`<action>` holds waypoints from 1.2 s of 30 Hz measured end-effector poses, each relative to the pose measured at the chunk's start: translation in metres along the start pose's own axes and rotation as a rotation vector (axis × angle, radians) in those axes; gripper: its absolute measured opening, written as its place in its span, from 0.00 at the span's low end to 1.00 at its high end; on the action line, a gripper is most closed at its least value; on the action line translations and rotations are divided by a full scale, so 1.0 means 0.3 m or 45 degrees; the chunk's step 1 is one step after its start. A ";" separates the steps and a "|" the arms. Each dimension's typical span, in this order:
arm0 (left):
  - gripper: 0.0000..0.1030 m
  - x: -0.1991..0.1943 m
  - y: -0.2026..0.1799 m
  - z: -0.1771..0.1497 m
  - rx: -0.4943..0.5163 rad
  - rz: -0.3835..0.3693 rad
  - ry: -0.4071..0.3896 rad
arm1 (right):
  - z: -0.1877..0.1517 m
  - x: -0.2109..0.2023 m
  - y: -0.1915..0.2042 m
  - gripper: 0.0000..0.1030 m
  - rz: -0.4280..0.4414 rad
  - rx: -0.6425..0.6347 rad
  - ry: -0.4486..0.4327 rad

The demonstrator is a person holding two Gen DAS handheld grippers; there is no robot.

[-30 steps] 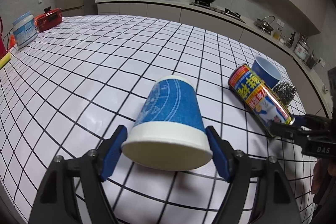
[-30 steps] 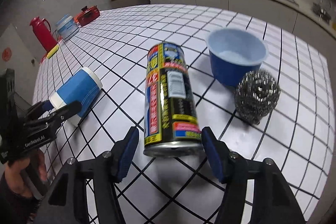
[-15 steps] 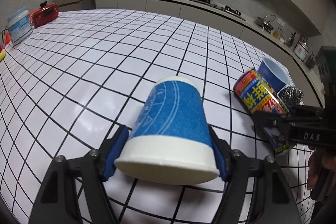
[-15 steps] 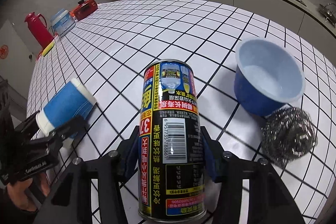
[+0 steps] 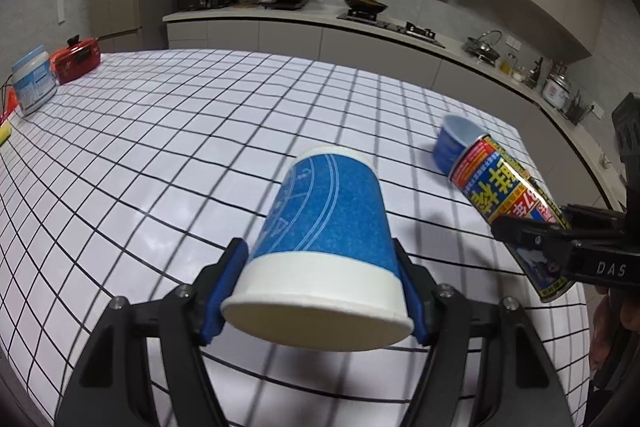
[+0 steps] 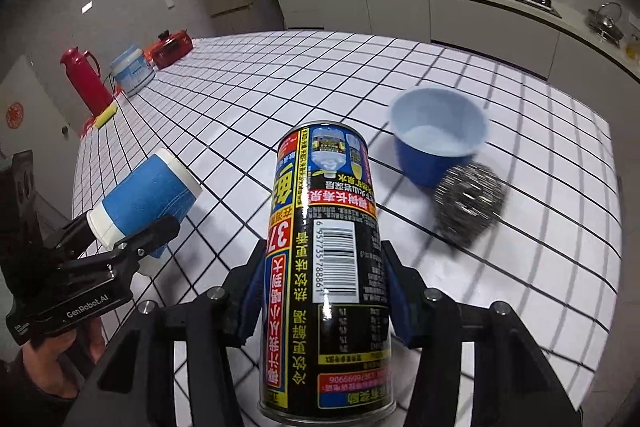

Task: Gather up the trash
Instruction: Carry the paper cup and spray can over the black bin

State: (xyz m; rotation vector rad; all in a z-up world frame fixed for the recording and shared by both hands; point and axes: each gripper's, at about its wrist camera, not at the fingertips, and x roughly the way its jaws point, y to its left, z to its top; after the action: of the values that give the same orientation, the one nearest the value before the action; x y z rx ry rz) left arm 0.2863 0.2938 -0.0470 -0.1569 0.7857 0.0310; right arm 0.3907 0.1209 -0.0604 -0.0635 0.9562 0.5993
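Blue-and-white paper cup (image 5: 324, 223) sits pinched between the left gripper (image 5: 316, 291) pads, lifted off the white grid-pattern tabletop (image 5: 160, 155). Right gripper (image 6: 320, 291) is clamped on the black printed drink can (image 6: 326, 247), also in the air, with the blue plastic bowl (image 6: 436, 143) and steel wool scrubber (image 6: 468, 203) beyond it.

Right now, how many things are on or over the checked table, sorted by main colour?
Blue: 3, paper cup, bowl, tub
Red: 2, jug, pot
Black: 1, drink can
Silver: 1, steel scourer
Yellow: 1, sponge
Total: 8
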 end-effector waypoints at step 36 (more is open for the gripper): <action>0.68 -0.217 -0.840 -0.234 0.316 -0.303 -0.020 | -0.618 -0.822 -0.611 0.53 -0.319 0.366 -0.197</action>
State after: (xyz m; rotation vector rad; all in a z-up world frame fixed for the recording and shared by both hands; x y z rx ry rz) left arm 0.2126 0.0362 -0.0175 -0.0139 0.7444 -0.2893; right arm 0.2392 -0.2012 -0.0142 0.1166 0.8592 0.2286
